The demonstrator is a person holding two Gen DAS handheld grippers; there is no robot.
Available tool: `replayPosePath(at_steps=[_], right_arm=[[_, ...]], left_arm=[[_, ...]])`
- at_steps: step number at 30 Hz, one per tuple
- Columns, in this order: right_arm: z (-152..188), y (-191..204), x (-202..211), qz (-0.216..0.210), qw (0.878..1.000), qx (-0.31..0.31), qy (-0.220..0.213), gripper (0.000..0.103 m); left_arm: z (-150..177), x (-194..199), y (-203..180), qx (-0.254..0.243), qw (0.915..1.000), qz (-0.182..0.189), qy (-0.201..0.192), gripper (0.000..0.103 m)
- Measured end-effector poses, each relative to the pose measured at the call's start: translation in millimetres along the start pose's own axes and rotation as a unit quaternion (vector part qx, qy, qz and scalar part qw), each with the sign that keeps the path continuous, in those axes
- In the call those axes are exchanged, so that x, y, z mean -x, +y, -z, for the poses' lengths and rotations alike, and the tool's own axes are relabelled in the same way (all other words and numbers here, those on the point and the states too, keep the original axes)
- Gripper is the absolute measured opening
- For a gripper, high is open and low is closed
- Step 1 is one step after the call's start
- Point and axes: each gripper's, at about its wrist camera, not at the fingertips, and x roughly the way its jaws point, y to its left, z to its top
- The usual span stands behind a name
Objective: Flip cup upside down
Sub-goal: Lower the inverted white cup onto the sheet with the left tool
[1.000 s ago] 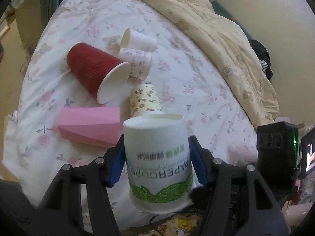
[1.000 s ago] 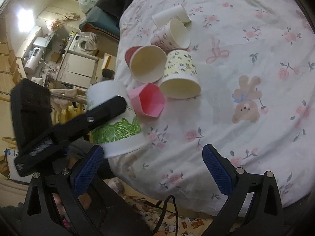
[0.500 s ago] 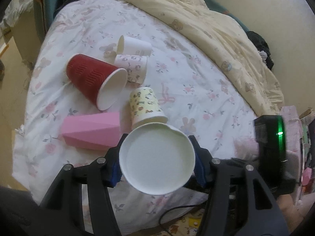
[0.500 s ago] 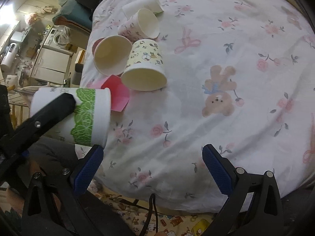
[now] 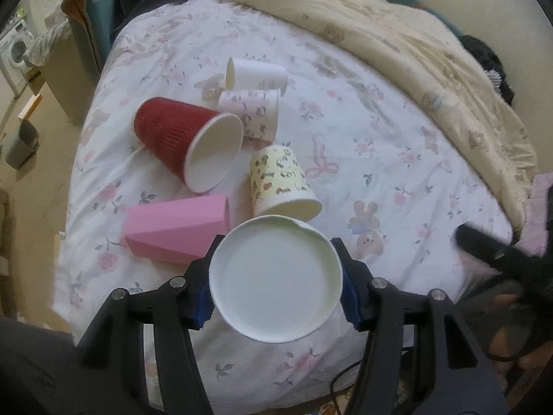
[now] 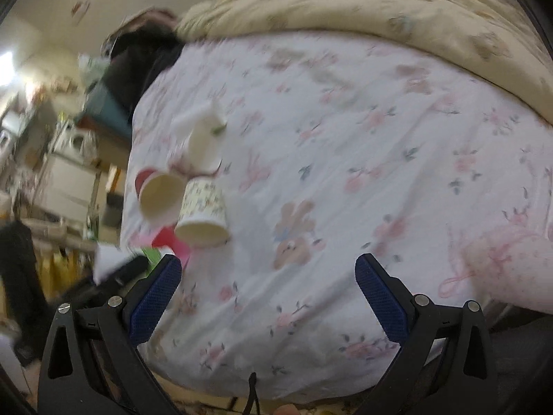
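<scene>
My left gripper [image 5: 276, 276] is shut on a white paper cup [image 5: 276, 276], pinched between the blue pads [image 5: 202, 301]. The cup's round white end faces the lens and hides its sides. It hangs above the near edge of the flowered bed sheet [image 5: 363, 138]. In the right wrist view the same cup [image 6: 107, 259] is a white blur at the left, with a dark blurred finger beside it. My right gripper [image 6: 268, 266] stands open over the sheet [image 6: 380, 173] with nothing between its fingers. It shows as a dark blur [image 5: 490, 252] in the left wrist view.
Several cups lie tipped on the sheet: a red one [image 5: 179, 138], a yellow patterned one [image 5: 280, 180], a pink faceted one [image 5: 176, 228], a pink-printed one [image 5: 255, 114] and a plain white one [image 5: 255, 76]. A beige quilt [image 5: 414, 34] covers the far side.
The left gripper has turned the cup from side-on to end-on and lifted it higher over the bed. The right gripper has swung and tilted; its view is now blurred.
</scene>
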Motion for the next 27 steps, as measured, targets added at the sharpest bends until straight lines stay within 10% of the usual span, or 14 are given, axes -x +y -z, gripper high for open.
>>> replayPosePath(at_steps=[23,27], right_arm=[[-6.0,-27.1,-9.6,-0.063,0.993,-0.094,0.036,0.103],[-6.7,-25.5,-11.5,-0.06,0.993,-0.091,0.038,0.103]], left_arm=[[3.9,-68.7,-28.8,0.0,0.9965,-0.076,0.033,0.058],[5.0,-69.8,-32.1,-0.012,0.9948,-0.093,0.04,0.092]])
